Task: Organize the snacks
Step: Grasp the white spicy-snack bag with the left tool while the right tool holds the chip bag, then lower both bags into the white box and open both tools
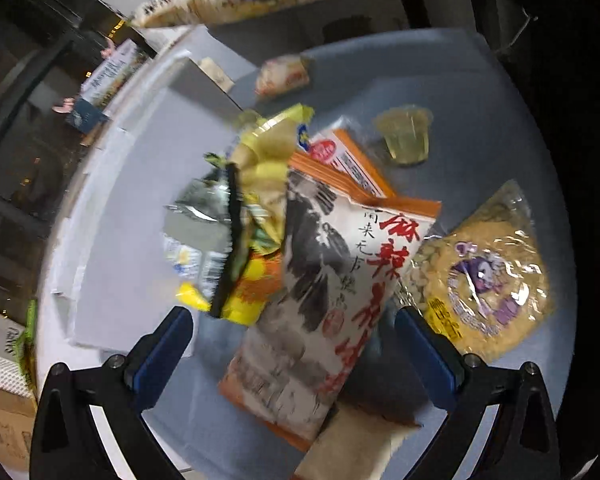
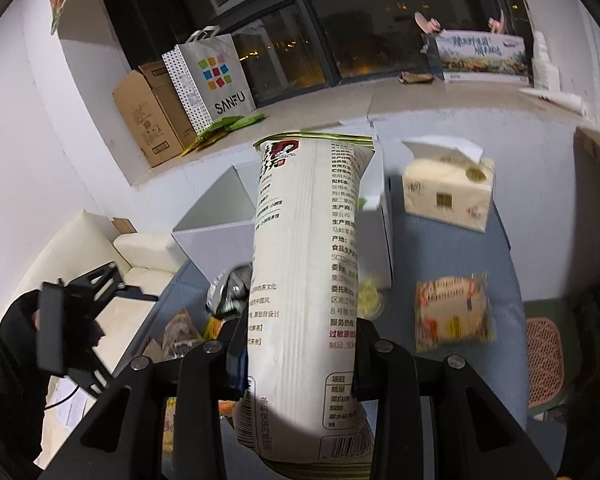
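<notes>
A: Left wrist view: left hand-held gripper [image 1: 294,338] spread wide, holding nothing, poised above the orange-and-white snack bag [image 1: 320,280] lying on the blue worktop [image 1: 480,88]. Could have snagged the crumpled yellow packet [image 1: 260,184] alongside.

B: Right wrist view: right hand-held gripper [image 2: 300,344] clamped on the tall white snack bag [image 2: 306,280], raised before the white box [image 2: 220,208]. Might have slipped, bag being puffy.

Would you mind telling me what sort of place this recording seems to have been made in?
Most likely a home living room at night, not a lab. A cream sofa sits beside the blue table, a shopping bag and cardboard box stand on the sill under a dark window, and a tissue pack lies among the snacks.
</notes>
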Action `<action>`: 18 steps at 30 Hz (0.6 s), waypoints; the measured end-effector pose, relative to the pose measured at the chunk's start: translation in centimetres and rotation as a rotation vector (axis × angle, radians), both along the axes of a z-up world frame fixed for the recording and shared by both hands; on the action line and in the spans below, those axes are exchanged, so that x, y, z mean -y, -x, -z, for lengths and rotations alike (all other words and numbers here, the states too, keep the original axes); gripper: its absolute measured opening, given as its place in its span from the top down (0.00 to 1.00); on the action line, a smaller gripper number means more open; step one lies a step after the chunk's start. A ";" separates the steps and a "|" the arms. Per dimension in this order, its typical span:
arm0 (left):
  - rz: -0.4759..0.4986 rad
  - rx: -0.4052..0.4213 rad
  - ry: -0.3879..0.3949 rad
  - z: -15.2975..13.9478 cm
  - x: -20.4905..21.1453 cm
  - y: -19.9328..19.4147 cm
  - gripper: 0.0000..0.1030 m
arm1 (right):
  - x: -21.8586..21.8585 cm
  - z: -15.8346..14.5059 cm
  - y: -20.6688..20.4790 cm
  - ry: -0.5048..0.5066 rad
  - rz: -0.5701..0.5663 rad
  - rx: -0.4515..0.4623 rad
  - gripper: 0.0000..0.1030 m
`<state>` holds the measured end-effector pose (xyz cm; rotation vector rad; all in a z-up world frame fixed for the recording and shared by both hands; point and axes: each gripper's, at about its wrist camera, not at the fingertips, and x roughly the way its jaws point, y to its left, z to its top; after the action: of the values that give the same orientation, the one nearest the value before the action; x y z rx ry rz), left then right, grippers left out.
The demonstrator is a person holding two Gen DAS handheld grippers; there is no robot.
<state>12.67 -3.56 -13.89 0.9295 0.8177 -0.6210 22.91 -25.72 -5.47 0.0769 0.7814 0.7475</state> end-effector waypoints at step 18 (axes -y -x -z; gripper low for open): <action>-0.167 -0.012 0.416 -7.0 -3.3 1.9 0.68 | 0.3 1.9 0.5 -0.018 -0.002 -0.047 0.63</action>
<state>10.76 -0.29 -6.88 0.4744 0.7320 -0.6204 22.45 -26.02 -7.38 0.1102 0.8195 0.7568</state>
